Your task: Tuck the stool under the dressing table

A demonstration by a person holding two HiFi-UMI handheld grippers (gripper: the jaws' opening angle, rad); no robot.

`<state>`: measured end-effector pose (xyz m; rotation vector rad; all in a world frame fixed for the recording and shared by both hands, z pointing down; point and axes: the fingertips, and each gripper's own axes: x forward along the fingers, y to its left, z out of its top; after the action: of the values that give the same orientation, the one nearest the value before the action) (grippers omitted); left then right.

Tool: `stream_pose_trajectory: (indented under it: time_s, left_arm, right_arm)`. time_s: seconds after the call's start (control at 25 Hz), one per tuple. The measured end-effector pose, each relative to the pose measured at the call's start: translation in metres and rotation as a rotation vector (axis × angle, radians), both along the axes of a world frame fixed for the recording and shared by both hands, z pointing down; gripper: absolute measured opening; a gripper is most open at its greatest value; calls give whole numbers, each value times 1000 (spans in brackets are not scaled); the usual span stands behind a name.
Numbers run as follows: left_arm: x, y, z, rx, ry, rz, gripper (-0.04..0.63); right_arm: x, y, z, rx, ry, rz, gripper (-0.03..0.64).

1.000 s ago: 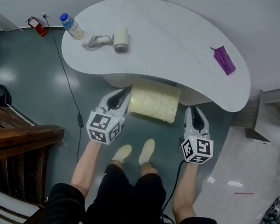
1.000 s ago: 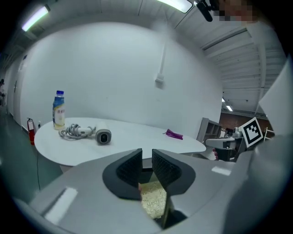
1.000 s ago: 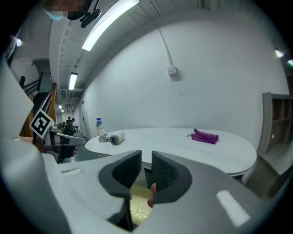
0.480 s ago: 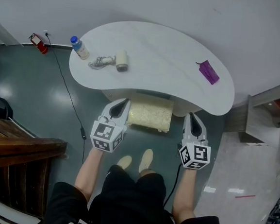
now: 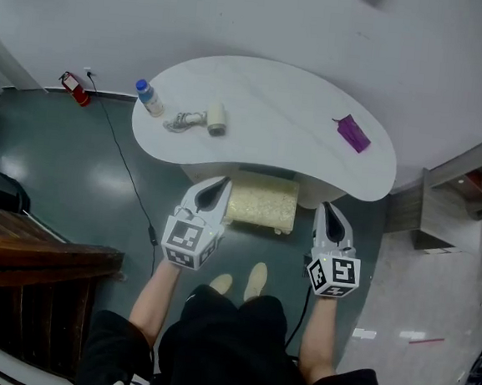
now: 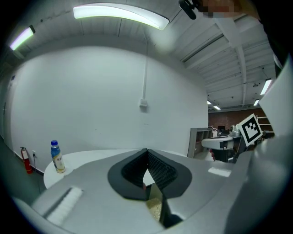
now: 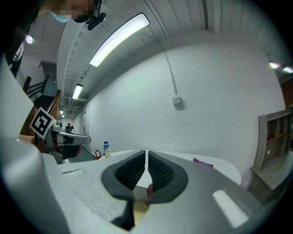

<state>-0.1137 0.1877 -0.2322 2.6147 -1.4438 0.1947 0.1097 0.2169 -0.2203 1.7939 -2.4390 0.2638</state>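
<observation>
The cream padded stool (image 5: 261,203) stands on the floor with its far part under the front edge of the white kidney-shaped dressing table (image 5: 283,91). My left gripper (image 5: 219,185) hangs above the stool's left end, jaws shut with nothing between them. My right gripper (image 5: 330,210) is off the stool's right end, also shut and empty. In the left gripper view the closed jaws (image 6: 147,153) point level over the tabletop, with a strip of stool (image 6: 155,208) below. The right gripper view shows the same closed jaws (image 7: 146,154).
On the table lie a bottle (image 5: 151,98), a white device with a cord (image 5: 198,122) and a purple item (image 5: 351,132). A red extinguisher (image 5: 76,89) and a floor cable (image 5: 126,165) are at left, wooden stairs (image 5: 33,266) near left, and a shelf unit (image 5: 463,194) at right.
Both grippers have risen from beside the stool, and the head view has pulled up, so table and stool look smaller. The stool has kept its place at the table.
</observation>
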Motion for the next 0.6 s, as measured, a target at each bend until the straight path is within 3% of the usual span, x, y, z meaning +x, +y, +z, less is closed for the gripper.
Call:
stream_pose_trajectory:
  time_s: [0.6]
  left_arm:
    - [-4, 38, 14, -41, 6, 5, 8]
  right_arm:
    - [0, 40, 5, -23, 16, 22, 22]
